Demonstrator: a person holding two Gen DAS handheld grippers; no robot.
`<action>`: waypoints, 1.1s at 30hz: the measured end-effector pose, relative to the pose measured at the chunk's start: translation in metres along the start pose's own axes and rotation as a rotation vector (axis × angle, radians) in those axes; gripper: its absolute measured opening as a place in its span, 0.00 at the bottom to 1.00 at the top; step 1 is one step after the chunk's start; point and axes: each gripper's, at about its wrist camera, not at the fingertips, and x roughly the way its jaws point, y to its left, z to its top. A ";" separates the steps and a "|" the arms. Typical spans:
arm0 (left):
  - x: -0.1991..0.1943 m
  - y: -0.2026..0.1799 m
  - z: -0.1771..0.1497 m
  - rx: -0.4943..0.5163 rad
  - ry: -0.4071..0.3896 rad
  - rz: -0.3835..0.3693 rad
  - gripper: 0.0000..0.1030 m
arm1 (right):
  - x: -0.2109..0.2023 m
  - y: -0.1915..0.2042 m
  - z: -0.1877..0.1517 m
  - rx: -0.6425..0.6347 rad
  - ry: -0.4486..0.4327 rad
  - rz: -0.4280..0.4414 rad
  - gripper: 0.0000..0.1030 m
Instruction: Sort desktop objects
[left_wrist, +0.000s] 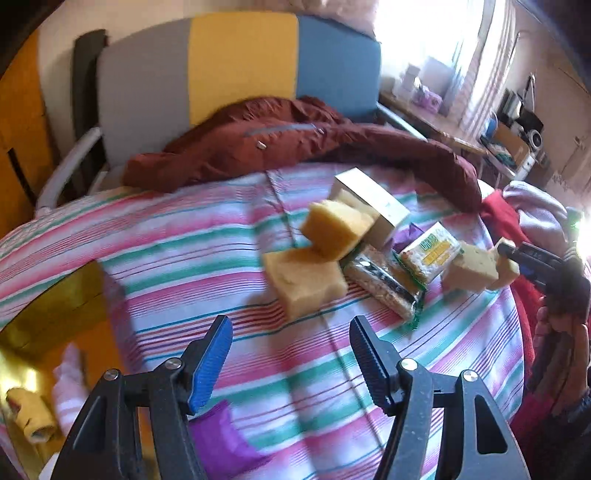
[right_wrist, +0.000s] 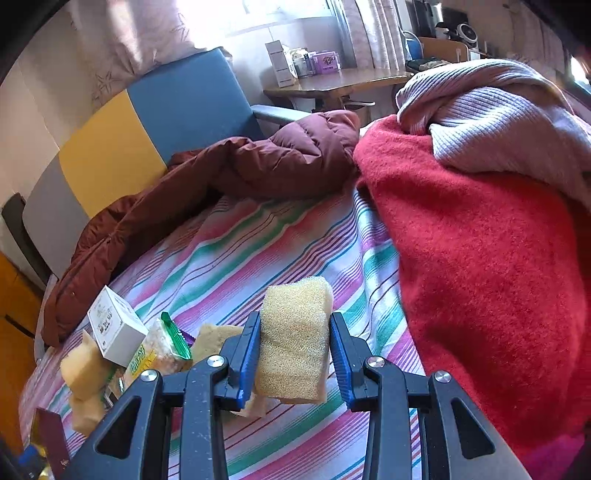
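Sponge (right_wrist: 295, 339) sits squeezed between your right gripper (right_wrist: 293, 360) pads, jaws narrow and pressing its two sides, lifted off the striped bedsheet (right_wrist: 280, 243). Your left gripper (left_wrist: 291, 354) hangs with its jaws wide, nothing between them, just sheet below. No earlier view to compare, so that is all you get on the left.

Ahead of the left gripper lies the pile: two yellow sponge blocks (left_wrist: 306, 280), one propped on the other, touching a white carton (left_wrist: 373, 206) behind them. Just beside them lie a clear-wrapped cracker pack (left_wrist: 384, 288) and a green and yellow snack packet (left_wrist: 428, 254), then another pale sponge (left_wrist: 476, 267) near your right gripper at the frame's edge.

A maroon puffer jacket (left_wrist: 295, 147) lies across the far side of the bed, against a chair with grey, yellow and blue panels (left_wrist: 240, 62). On the right, a red blanket (right_wrist: 480, 258) bulks up close beside the held sponge, with a lilac ribbed knit (right_wrist: 498, 122) heaped on top. A purple scrap (left_wrist: 218, 439) lies under the left gripper, and a gold box (left_wrist: 55, 306) sits off the bed's left edge
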 end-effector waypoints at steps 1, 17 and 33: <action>0.006 0.000 0.003 -0.021 0.012 -0.019 0.70 | -0.001 0.000 0.000 0.000 -0.003 0.001 0.35; 0.074 -0.012 0.025 -0.055 0.071 0.058 0.87 | -0.007 0.000 0.004 -0.004 -0.025 0.004 0.35; 0.101 -0.008 0.022 -0.055 0.076 0.048 0.63 | -0.017 0.007 0.005 -0.038 -0.087 0.010 0.35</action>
